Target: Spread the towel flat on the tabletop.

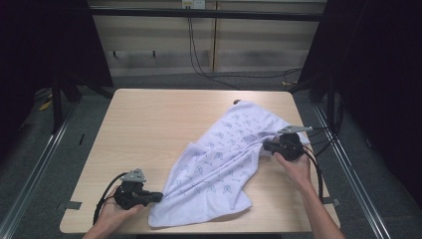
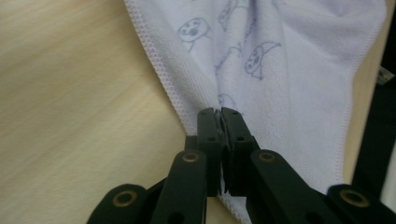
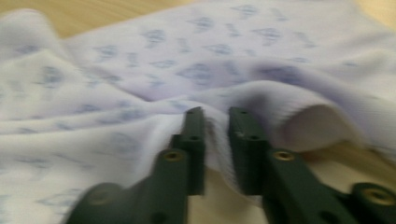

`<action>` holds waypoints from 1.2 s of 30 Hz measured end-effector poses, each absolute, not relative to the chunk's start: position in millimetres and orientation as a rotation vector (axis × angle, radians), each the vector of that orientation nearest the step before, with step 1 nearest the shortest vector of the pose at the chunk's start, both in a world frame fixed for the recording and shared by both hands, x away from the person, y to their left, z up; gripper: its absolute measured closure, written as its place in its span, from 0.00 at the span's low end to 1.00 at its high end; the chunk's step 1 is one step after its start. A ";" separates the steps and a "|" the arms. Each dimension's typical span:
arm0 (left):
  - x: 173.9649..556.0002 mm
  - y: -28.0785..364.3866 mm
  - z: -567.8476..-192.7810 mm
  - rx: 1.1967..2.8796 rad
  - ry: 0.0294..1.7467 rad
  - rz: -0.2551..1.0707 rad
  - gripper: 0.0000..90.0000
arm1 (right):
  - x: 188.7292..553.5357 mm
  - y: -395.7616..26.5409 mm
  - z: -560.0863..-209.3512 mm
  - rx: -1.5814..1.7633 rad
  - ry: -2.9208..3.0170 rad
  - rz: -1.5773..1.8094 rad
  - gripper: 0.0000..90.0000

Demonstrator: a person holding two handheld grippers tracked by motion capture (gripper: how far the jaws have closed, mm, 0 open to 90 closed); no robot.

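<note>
Looking from the high view, you have the towel point(image 1: 224, 164) lying slantwise on the right half of the table point(image 1: 149, 129), its long axis running from the near edge toward the far right corner. Your left gripper point(image 1: 158, 196) meets its near-left corner, your right gripper point(image 1: 266, 145) its right edge. In the left gripper view, the jaws are clamped on the stitched hem. In the right gripper view, blurred, a raised fold sits between jaws not quite together; whether they grip it, you cannot tell.
</note>
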State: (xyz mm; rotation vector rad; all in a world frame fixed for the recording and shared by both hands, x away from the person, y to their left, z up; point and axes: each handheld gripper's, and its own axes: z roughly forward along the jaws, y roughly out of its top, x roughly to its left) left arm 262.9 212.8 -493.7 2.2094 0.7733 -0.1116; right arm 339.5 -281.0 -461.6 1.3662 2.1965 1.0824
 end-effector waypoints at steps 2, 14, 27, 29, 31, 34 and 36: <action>263.0 213.6 -492.0 2.188 0.784 -0.101 0.93 | 331.0 -273.0 -460.1 1.338 2.186 1.108 0.75; 298.4 197.7 -488.3 2.103 0.883 0.010 0.66 | 233.5 -241.4 -475.3 1.176 2.505 1.223 0.73; 314.5 195.7 -495.3 2.141 0.913 0.001 0.97 | 232.5 -212.1 -486.4 1.059 2.688 1.197 0.98; 310.5 202.5 -492.6 2.117 0.924 -0.004 0.97 | 228.3 -218.6 -481.0 1.073 2.663 1.222 0.98; 304.1 210.2 -489.3 2.114 0.926 0.007 0.97 | 221.3 -227.1 -474.5 1.078 2.631 1.229 0.98; 293.3 219.2 -487.2 2.112 0.933 -0.007 0.98 | 203.8 -240.1 -465.3 1.091 2.596 1.258 0.98; 283.7 223.6 -487.0 2.128 0.923 -0.020 0.97 | 188.0 -247.2 -461.0 1.091 2.577 1.266 0.98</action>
